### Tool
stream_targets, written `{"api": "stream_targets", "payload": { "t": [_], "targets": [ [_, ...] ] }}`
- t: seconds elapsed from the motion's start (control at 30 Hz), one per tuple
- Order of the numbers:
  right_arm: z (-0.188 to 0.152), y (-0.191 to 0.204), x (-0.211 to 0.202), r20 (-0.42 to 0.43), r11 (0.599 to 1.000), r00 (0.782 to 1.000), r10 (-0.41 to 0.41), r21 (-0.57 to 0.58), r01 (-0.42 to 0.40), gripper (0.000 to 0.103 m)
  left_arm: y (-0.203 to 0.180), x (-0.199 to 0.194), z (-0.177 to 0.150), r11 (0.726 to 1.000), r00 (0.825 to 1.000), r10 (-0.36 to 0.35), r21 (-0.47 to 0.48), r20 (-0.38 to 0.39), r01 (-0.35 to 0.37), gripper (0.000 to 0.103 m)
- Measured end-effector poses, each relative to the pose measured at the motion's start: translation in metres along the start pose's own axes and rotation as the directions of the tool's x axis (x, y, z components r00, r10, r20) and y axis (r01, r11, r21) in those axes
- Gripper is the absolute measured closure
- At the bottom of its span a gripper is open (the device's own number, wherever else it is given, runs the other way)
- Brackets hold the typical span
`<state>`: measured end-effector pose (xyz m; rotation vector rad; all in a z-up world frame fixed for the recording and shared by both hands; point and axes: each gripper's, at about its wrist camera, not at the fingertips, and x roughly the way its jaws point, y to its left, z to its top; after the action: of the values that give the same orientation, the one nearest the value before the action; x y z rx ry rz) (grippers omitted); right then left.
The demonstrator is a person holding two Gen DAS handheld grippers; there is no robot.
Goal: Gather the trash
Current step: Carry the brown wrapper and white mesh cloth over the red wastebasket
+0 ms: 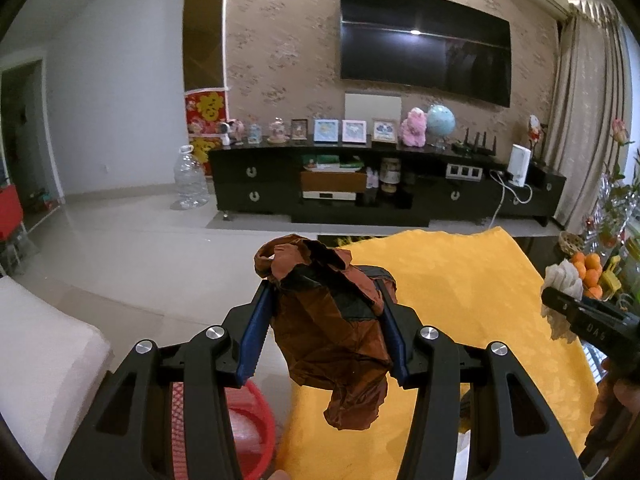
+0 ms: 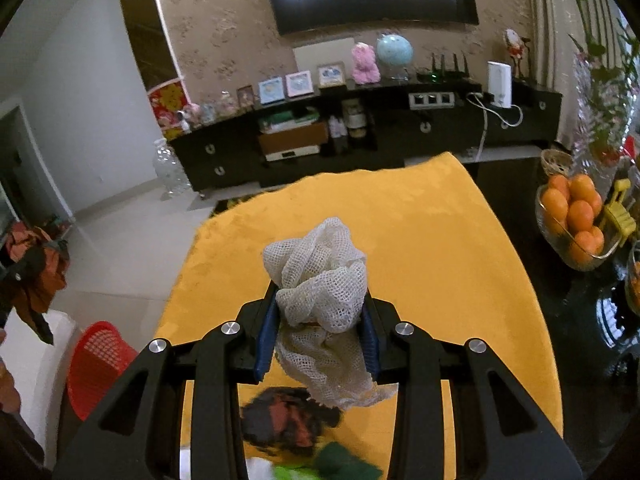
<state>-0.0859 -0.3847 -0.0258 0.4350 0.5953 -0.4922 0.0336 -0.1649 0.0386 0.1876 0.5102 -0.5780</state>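
Brown wrapper (image 1: 332, 332) pinched in left gripper (image 1: 326, 320), held up off yellow cloth (image 1: 480, 300). White mesh wad (image 2: 320, 280) clamped in right gripper (image 2: 320, 332), also clear of cloth. Both trash pieces gripped mid-body, so likely ready for carry. Red basket (image 2: 100, 356) on floor at left, probable dump spot. More scraps (image 2: 288, 420) left on cloth, blurred.

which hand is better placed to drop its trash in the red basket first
Left, probably. The left gripper, holding the brown wrapper, has the red basket just below it. The right gripper, with the white mesh, is above the yellow cloth.
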Motion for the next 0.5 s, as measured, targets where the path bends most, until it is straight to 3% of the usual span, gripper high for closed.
{"api": "stream_targets", "payload": {
  "t": [0.2,0.33,0.5],
  "targets": [
    [0.007,0.039,-0.015,0.037,0.997,0.997,0.061,-0.059,-0.058,0.069,0.029,-0.022,-0.007,0.998,0.999,0.054,-0.02,0.0,-0.054,0.055],
    [0.008,0.074,-0.026,0.056,0.985,0.991,0.122,-0.127,-0.115,0.069,0.058,-0.035,-0.015,0.989,0.99,0.139,-0.045,-0.007,-0.139,0.055],
    [0.01,0.112,-0.023,0.016,0.962,0.977,0.211,-0.18,-0.205,0.069,0.085,-0.042,-0.027,0.975,0.978,0.209,-0.077,-0.018,-0.209,0.055]
  ]
}}
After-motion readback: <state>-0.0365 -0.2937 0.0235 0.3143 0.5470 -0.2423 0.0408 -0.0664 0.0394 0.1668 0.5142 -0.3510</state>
